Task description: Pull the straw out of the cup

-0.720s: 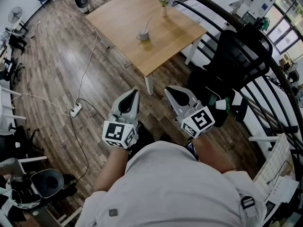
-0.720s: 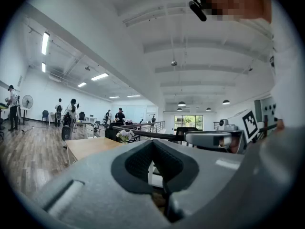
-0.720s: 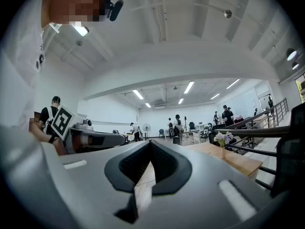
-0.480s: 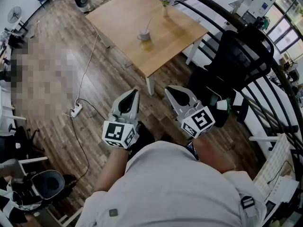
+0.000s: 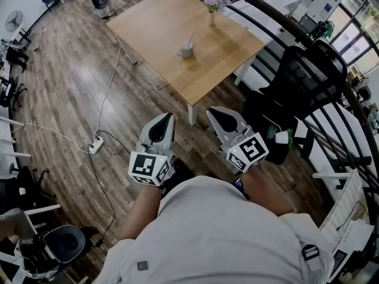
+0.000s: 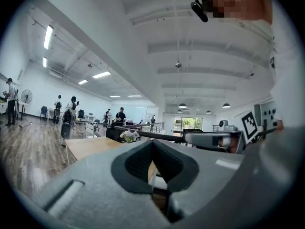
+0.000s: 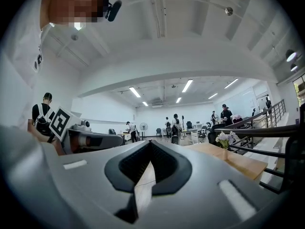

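The straw [image 5: 191, 36] leans in the grey cup [image 5: 186, 51] on the wooden table [image 5: 219, 46], far ahead of both grippers. Compared with the earlier head view, cup and table now sit slightly lower and further right. This is probably a small step closer, with the pull not yet begun. The left gripper [image 5: 165, 117] and right gripper [image 5: 214, 112] are near the person's body, jaws together, holding nothing.

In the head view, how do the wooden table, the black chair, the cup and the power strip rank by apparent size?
1. wooden table
2. black chair
3. cup and power strip: these look about alike, so unranked.
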